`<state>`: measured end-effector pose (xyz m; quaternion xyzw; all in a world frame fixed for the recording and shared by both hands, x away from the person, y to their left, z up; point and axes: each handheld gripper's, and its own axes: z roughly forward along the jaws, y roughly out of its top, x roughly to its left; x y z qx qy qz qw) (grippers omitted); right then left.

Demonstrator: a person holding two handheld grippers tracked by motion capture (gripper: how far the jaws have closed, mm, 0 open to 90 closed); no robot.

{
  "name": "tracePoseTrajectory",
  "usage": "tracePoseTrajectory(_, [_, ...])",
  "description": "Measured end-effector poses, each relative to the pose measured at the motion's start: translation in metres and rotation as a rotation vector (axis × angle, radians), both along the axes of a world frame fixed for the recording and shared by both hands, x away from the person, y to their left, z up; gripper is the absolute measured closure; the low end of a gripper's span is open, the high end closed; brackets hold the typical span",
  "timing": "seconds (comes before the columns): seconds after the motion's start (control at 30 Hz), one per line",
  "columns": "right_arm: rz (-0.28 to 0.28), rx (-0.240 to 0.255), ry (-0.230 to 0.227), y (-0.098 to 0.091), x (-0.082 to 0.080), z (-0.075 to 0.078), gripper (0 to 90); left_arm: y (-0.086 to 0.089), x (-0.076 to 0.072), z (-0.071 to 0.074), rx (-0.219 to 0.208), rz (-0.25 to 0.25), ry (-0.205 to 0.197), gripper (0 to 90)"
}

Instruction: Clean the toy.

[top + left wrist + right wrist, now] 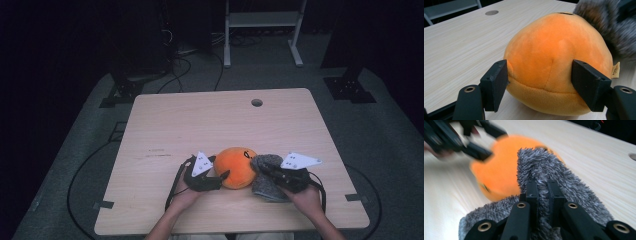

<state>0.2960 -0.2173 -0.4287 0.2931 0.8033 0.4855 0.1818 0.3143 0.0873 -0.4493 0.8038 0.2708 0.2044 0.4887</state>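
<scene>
An orange plush ball (pixel 235 167) lies near the front of the wooden table (pixel 200 120). My left gripper (pixel 219 167) reaches it from the left. In the left gripper view the two black pads (pixel 496 82) press into either side of the plush (pixel 554 57), and my left gripper (pixel 540 75) is shut on it. A grey fuzzy cloth (pixel 265 187) rests against the plush's right side. My right gripper (pixel 542 187) is shut on a fold of this cloth (pixel 544 165), which stands up in front of the plush (pixel 499 177). The left gripper (pixel 489 142) shows blurred beyond.
A round cable hole (pixel 257 102) sits at the table's far right. A white metal frame (pixel 262 20) and cables stand on the dark floor behind. A small fabric tag (pixel 615 70) hangs at the plush's seam.
</scene>
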Motion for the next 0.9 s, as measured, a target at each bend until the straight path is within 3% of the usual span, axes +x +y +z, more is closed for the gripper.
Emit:
tracePoseTrajectory(0.07, [0.021,0.037,0.007,0.002,0.000,0.002,81.0,0.000,0.001,0.000,-0.006,0.002,0.005,29.3])
tracePoseTrajectory(0.17, [0.076,-0.018,0.009,0.014,-0.001,-0.004,81.0,0.001,0.001,0.000,-0.006,0.000,0.007,28.7])
tracePoseTrajectory(0.23, [0.073,-0.007,0.030,0.011,0.002,-0.006,81.0,0.001,0.001,0.000,-0.014,0.001,0.008,28.0])
tracePoseTrajectory(0.27, [0.032,-0.012,0.076,0.002,0.008,-0.009,81.1,0.001,0.001,0.000,-0.018,0.000,0.008,27.1])
tracePoseTrajectory(0.3, [0.008,-0.029,0.081,-0.003,0.010,-0.010,81.1,0.001,0.001,0.000,-0.016,-0.003,0.007,27.1])
tracePoseTrajectory(0.37, [-0.006,-0.009,0.078,-0.008,0.009,-0.008,81.0,0.000,0.001,0.000,-0.016,-0.014,0.003,27.2])
tracePoseTrajectory(0.47, [0.036,0.047,0.023,-0.002,0.007,0.005,81.0,-0.003,-0.001,0.000,-0.002,-0.036,-0.021,28.4])
tracePoseTrajectory(0.6, [0.035,0.035,0.004,0.009,0.014,0.009,81.0,-0.004,-0.003,0.000,0.002,-0.043,-0.035,28.5])
tracePoseTrajectory(0.63, [0.030,0.036,0.038,0.011,0.020,0.003,81.0,-0.003,-0.003,0.000,-0.021,-0.012,-0.018,22.1])
tracePoseTrajectory(0.67, [0.030,0.047,0.051,0.009,0.021,0.001,81.0,-0.003,-0.003,0.000,-0.021,-0.012,-0.018,16.6])
tracePoseTrajectory(0.7, [0.033,0.052,0.060,0.007,0.021,0.001,81.0,-0.001,-0.002,0.001,-0.046,0.011,0.026,13.3])
tracePoseTrajectory(0.73, [0.033,0.052,0.060,0.007,0.021,0.001,81.0,-0.001,-0.002,0.001,-0.046,0.011,0.026,11.7])
tracePoseTrajectory(0.77, [0.038,0.044,0.060,0.004,0.018,0.000,80.9,-0.001,-0.004,0.001,-0.067,0.025,0.052,10.8])
tracePoseTrajectory(0.83, [0.037,0.042,0.075,0.002,0.015,-0.002,80.9,-0.006,-0.006,-0.004,-0.089,0.006,0.098,13.1])
tracePoseTrajectory(0.9, [0.029,0.024,0.075,0.000,0.015,-0.003,80.9,-0.010,-0.007,-0.004,-0.101,-0.001,0.097,22.4])
